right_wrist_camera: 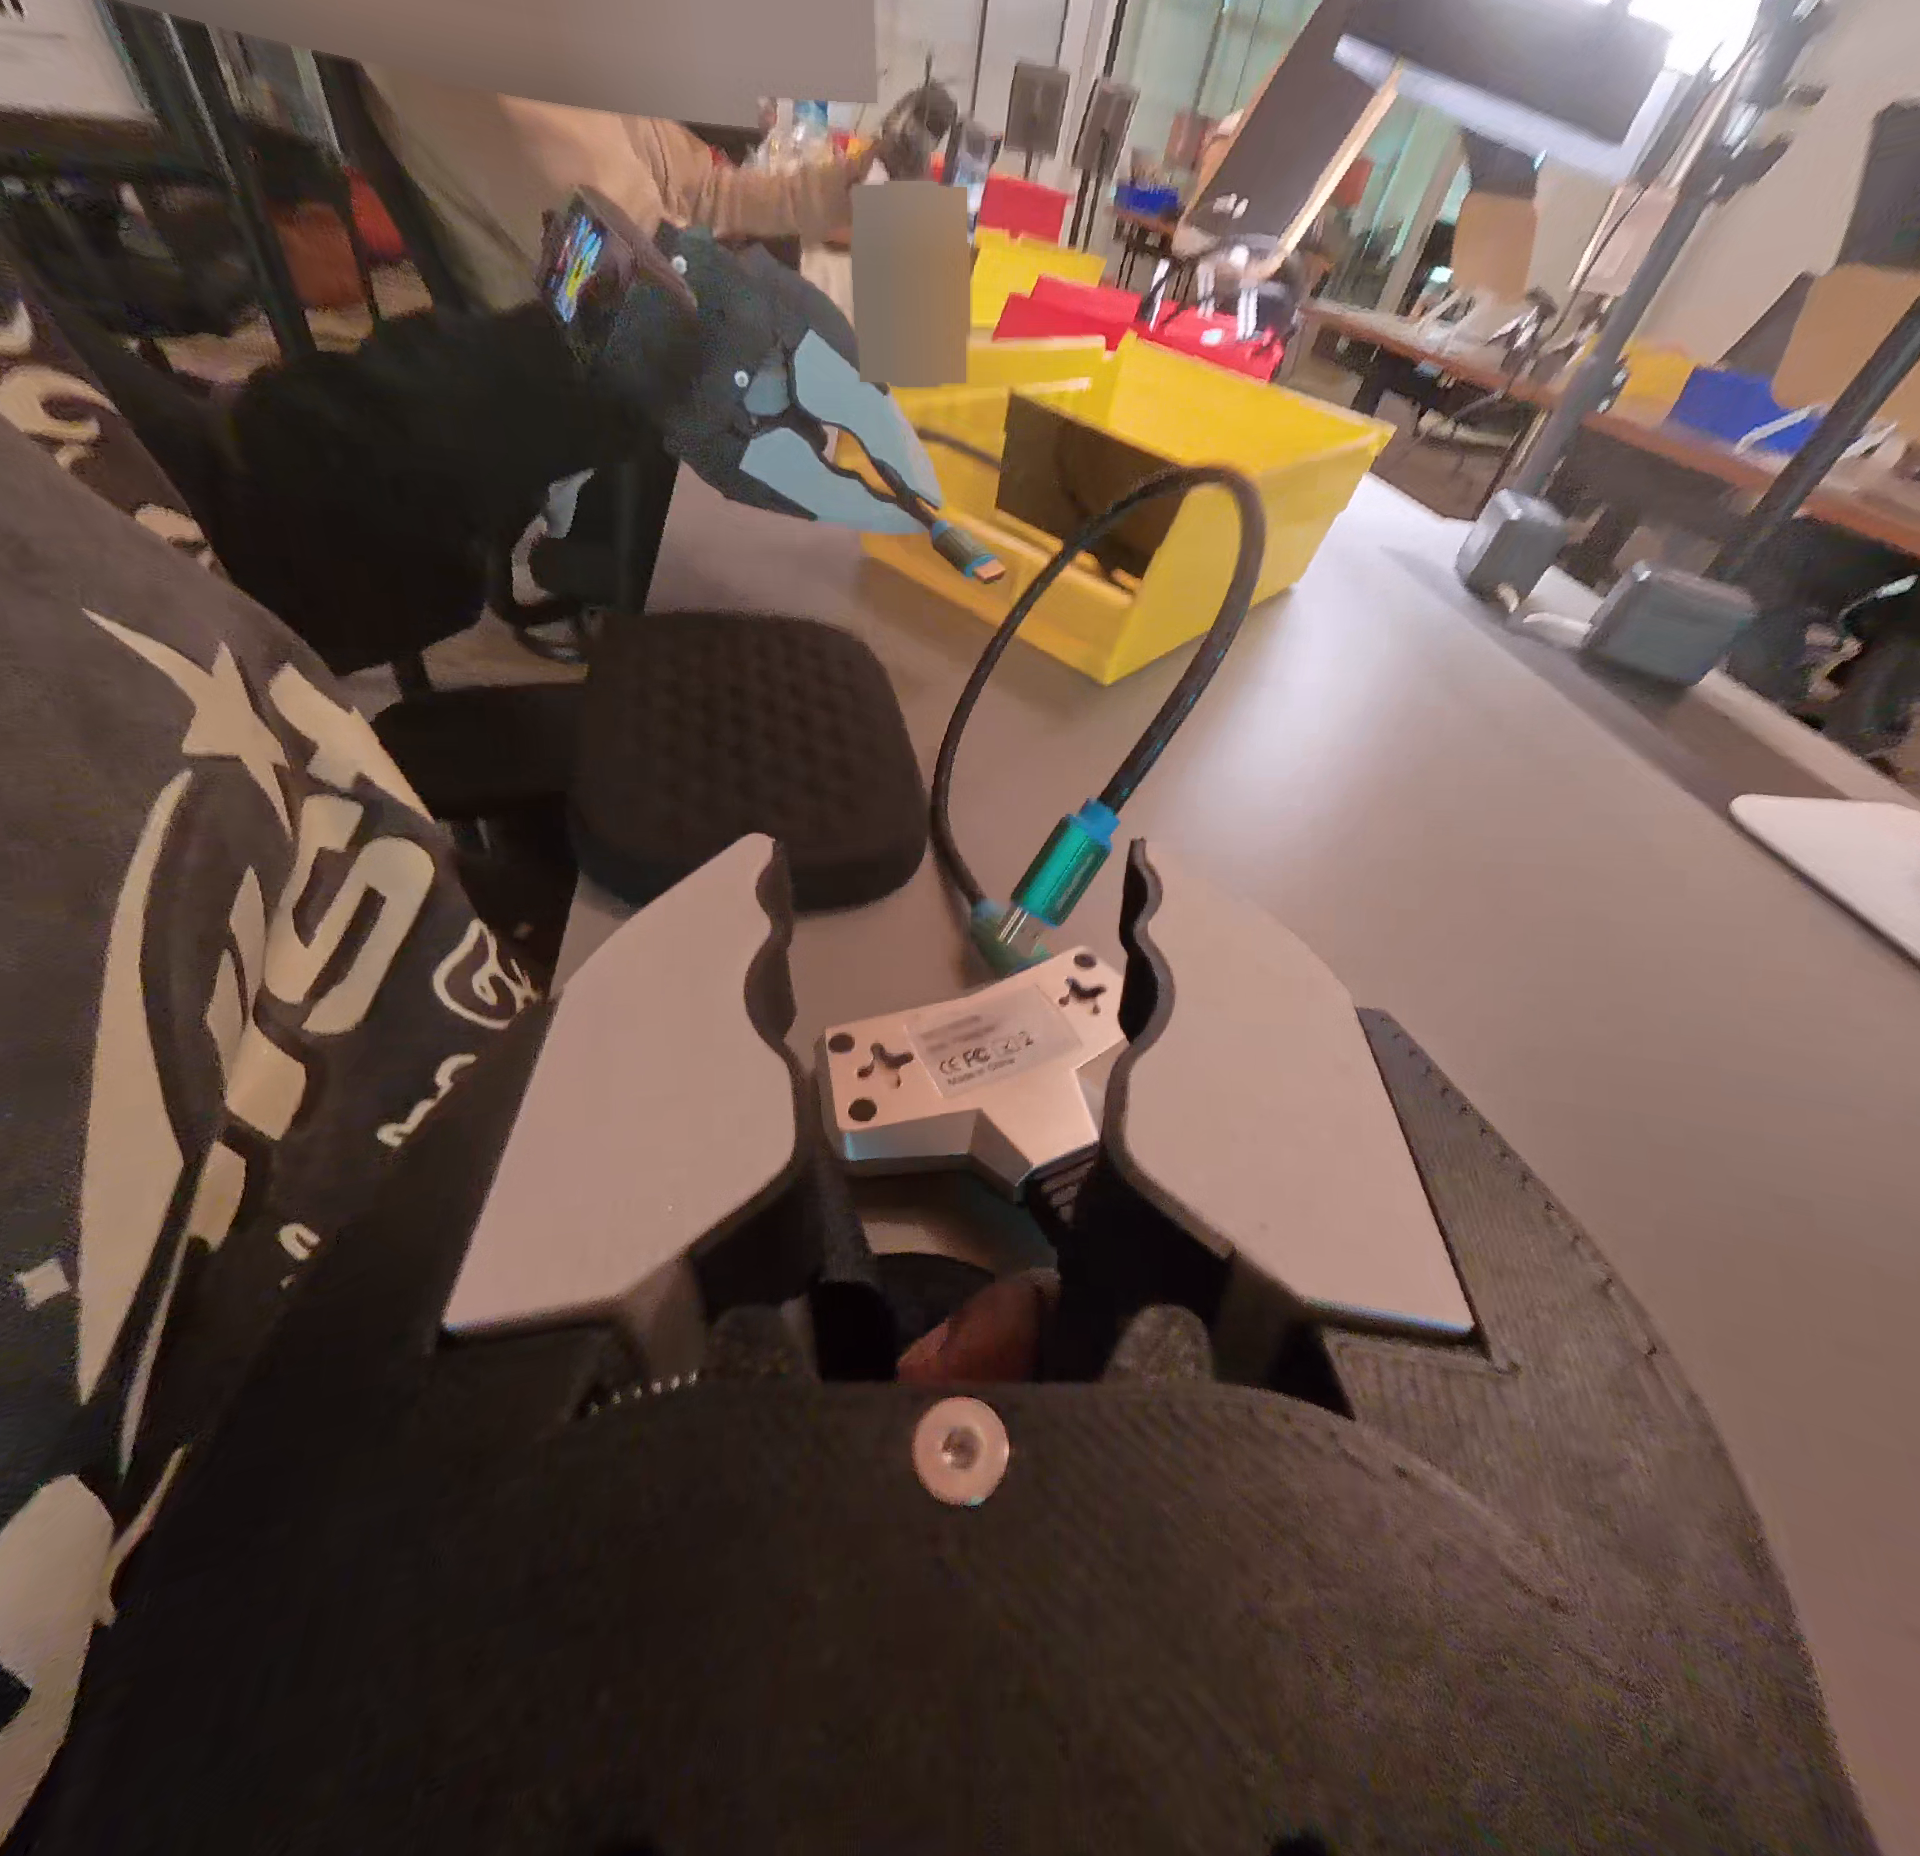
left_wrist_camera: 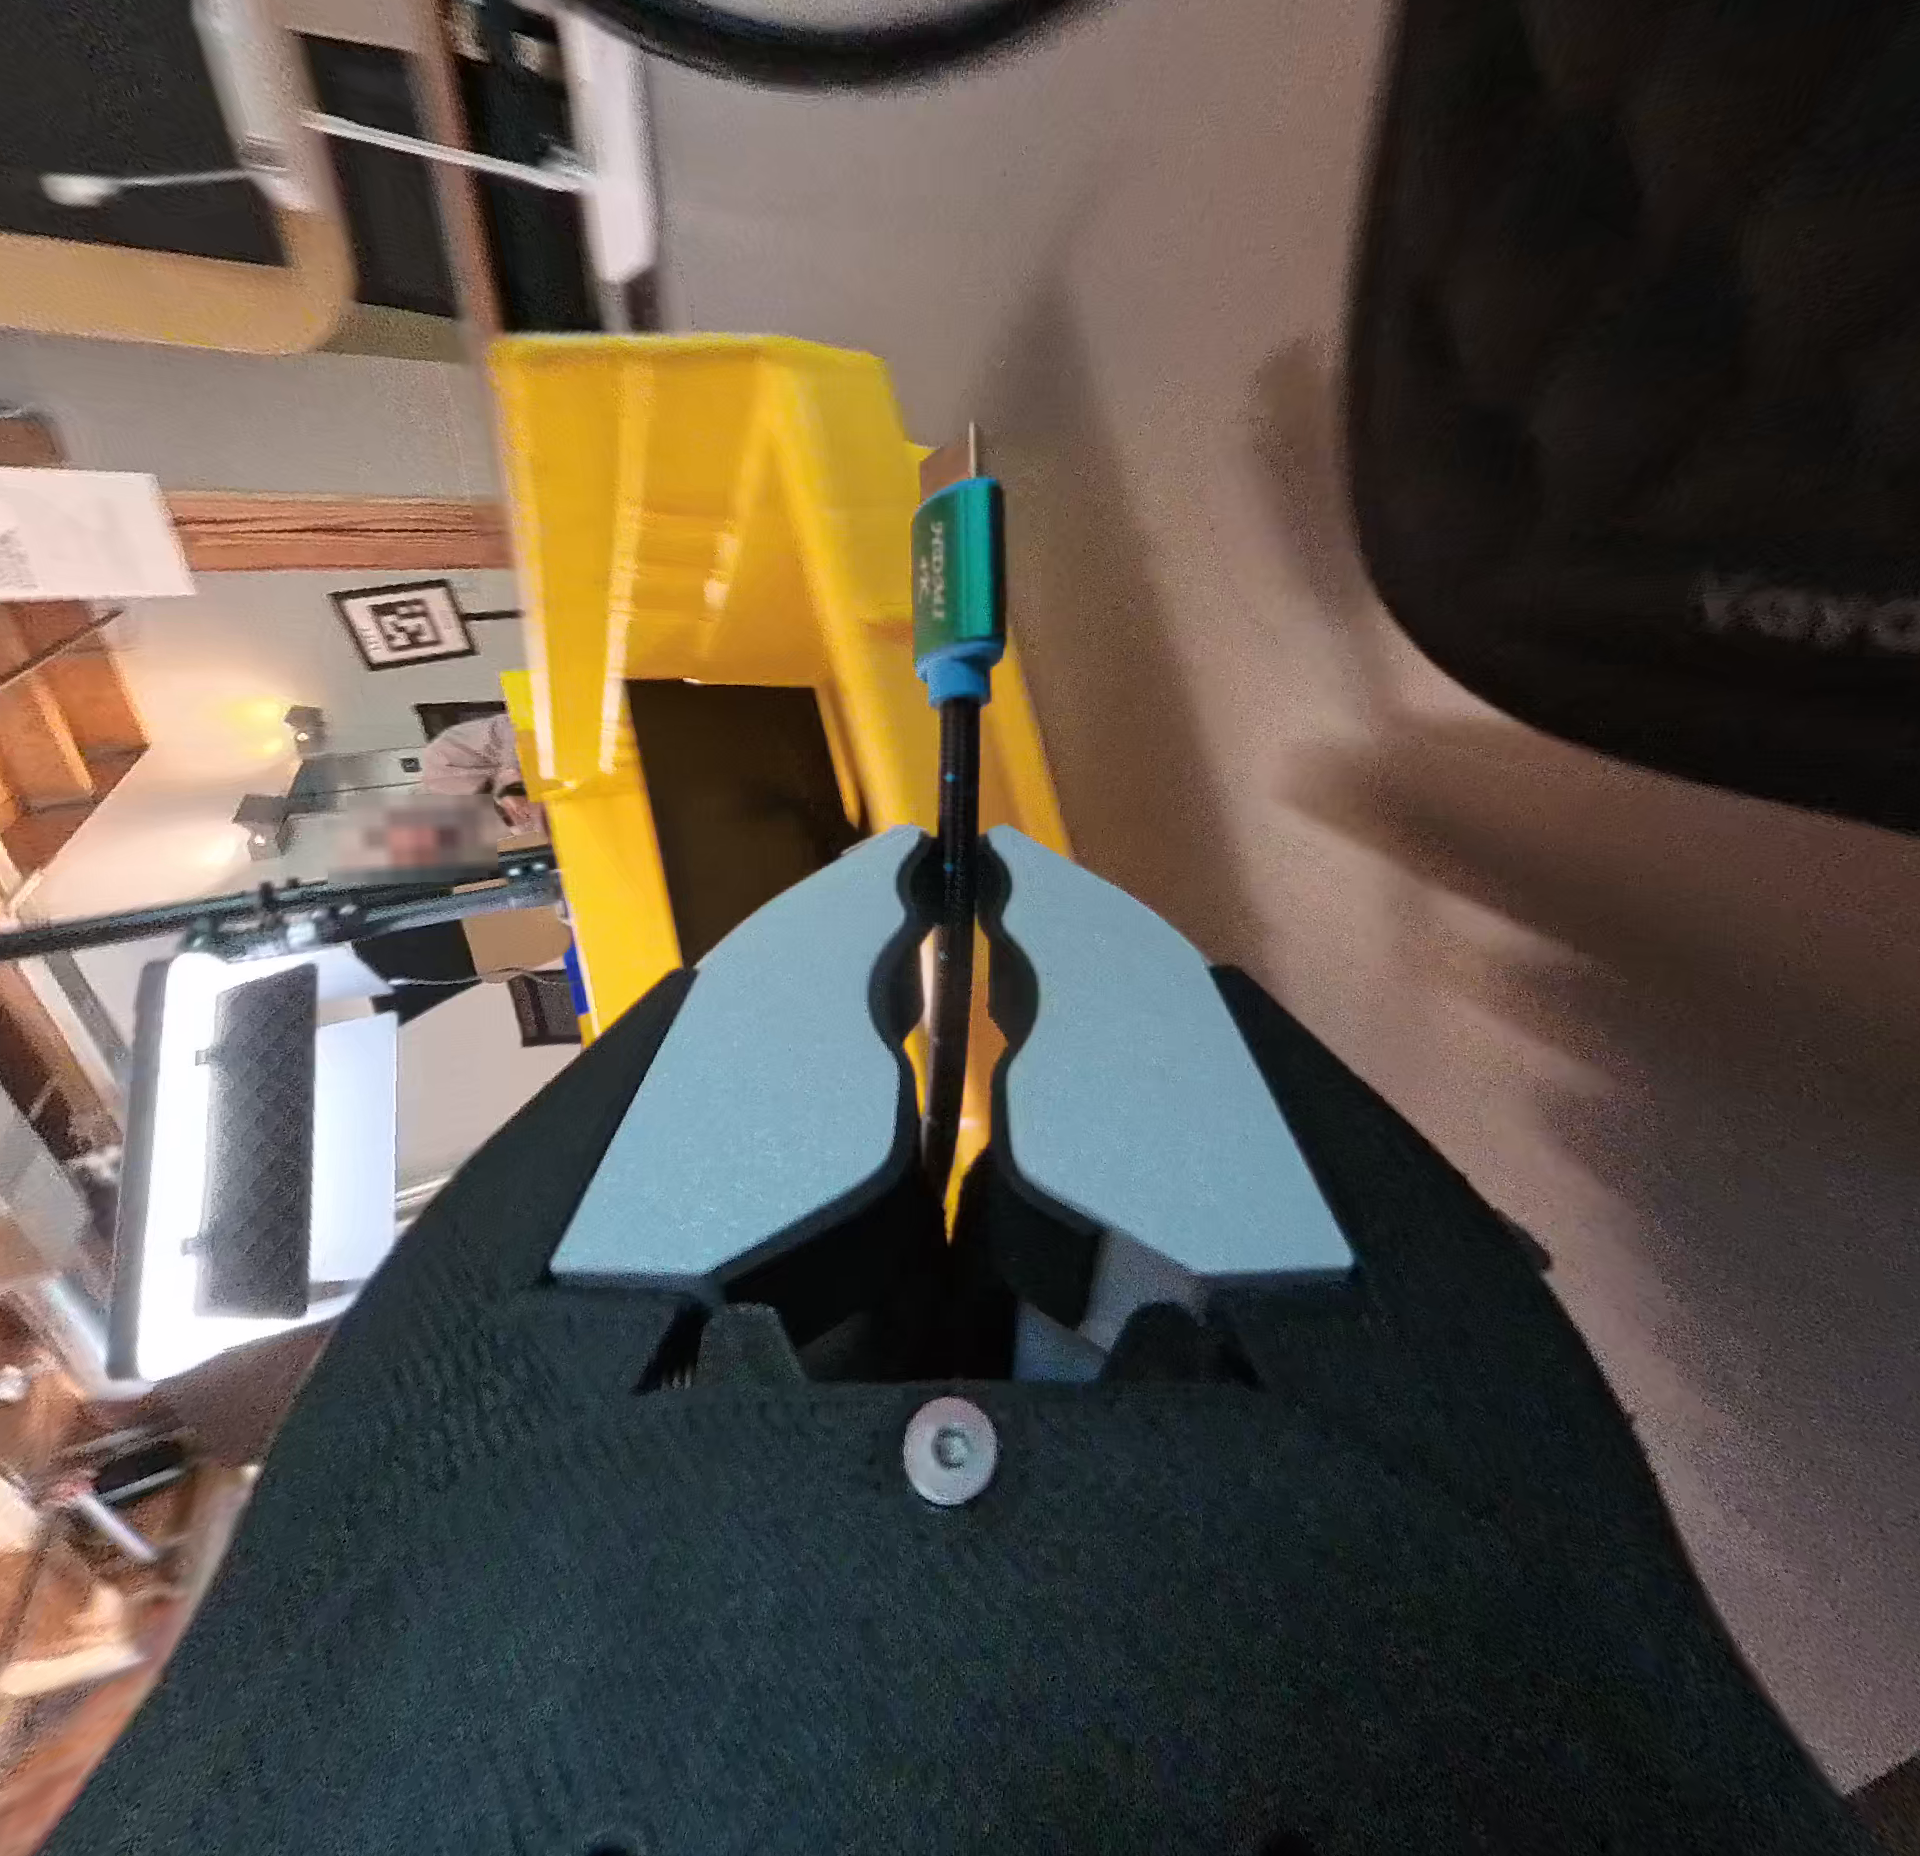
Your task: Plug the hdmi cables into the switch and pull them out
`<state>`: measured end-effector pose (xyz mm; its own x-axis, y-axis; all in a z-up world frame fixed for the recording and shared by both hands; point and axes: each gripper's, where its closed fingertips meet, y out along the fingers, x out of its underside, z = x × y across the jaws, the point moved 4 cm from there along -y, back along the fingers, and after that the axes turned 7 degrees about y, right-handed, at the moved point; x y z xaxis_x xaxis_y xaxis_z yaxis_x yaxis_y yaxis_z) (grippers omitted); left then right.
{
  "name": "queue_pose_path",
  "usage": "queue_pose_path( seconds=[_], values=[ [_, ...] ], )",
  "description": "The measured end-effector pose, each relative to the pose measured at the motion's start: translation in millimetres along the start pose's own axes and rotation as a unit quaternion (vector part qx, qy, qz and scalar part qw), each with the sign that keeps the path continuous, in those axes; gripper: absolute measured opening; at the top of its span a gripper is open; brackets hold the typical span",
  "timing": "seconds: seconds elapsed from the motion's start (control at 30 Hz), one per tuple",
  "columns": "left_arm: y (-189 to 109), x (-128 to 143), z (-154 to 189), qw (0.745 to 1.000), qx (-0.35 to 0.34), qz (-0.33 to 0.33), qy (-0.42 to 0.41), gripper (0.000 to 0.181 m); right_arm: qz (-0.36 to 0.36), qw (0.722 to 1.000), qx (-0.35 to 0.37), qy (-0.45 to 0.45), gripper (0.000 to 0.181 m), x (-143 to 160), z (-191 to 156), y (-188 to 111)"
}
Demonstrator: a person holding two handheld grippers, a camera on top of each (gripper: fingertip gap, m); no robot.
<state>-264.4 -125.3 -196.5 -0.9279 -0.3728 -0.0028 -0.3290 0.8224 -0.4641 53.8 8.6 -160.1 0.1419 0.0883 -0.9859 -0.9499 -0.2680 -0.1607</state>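
Note:
My left gripper [left_wrist_camera: 958, 850] is shut on a black braided hdmi cable [left_wrist_camera: 954, 767]. The cable's green plug [left_wrist_camera: 956, 580] sticks out past the fingertips, free in the air. In the right wrist view the left gripper [right_wrist_camera: 914, 513] holds this plug [right_wrist_camera: 977, 559] above the table, near the yellow bin. My right gripper [right_wrist_camera: 956, 871] is closed on the silver hdmi switch [right_wrist_camera: 966, 1068], which shows its labelled side. A green plug [right_wrist_camera: 1060, 871] sits at the switch's far edge and a second one [right_wrist_camera: 997, 939] is beside it. A black cable [right_wrist_camera: 1236, 518] loops up from them.
An open yellow bin [right_wrist_camera: 1247, 559] stands on the grey table [right_wrist_camera: 1455, 923] beyond the switch; it also shows in the left wrist view [left_wrist_camera: 707, 518]. A black padded armrest [right_wrist_camera: 748, 757] and a person's dark printed clothing [right_wrist_camera: 208, 871] are at the left. A white flat object [right_wrist_camera: 1839, 861] lies at the right edge.

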Motion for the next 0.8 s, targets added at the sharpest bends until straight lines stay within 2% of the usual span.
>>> queue_pose_path(
  seconds=[0.1,0.2,0.33,0.4,0.5,0.63,0.7,0.8],
  values=[
    [-23.1,-5.7,-42.4,0.992,-0.095,0.03,-0.073,0.006,0.022,1.0,0.005,0.009,0.062,-17.5,1.0,-7.0],
    [-50.3,-24.1,-79.4,0.965,-0.211,0.073,-0.137,0.006,0.005,1.0,0.013,0.014,0.065,-21.6,0.1,-3.6],
    [-72.3,-73.9,-98.3,0.915,-0.354,0.116,-0.155,0.005,0.021,0.999,0.007,0.033,0.064,-11.0,-11.7,20.4],
    [-73.6,-103.6,-97.3,0.896,-0.397,0.134,-0.149,0.005,0.043,0.997,-0.009,0.06,0.063,-9.8,-16.2,31.1],
    [-73.6,-136.4,-98.5,0.878,-0.436,0.146,-0.129,0.006,0.094,0.993,-0.017,0.073,0.063,-32.8,-13.7,23.2],
    [-85.5,-165.9,-107.3,0.857,-0.454,0.211,-0.122,0.006,0.226,0.969,-0.008,0.101,0.049,-78.2,-1.6,-15.4],
    [-87.6,-185.4,-104.4,0.849,-0.436,0.265,-0.136,0.005,0.258,0.958,-0.015,0.121,0.046,-84.5,1.6,-24.3],
    [-78.3,-216.9,-86.0,0.843,-0.411,0.323,-0.123,0.005,0.249,0.955,-0.048,0.15,0.053,-72.2,-1.9,-15.8]
  ],
)
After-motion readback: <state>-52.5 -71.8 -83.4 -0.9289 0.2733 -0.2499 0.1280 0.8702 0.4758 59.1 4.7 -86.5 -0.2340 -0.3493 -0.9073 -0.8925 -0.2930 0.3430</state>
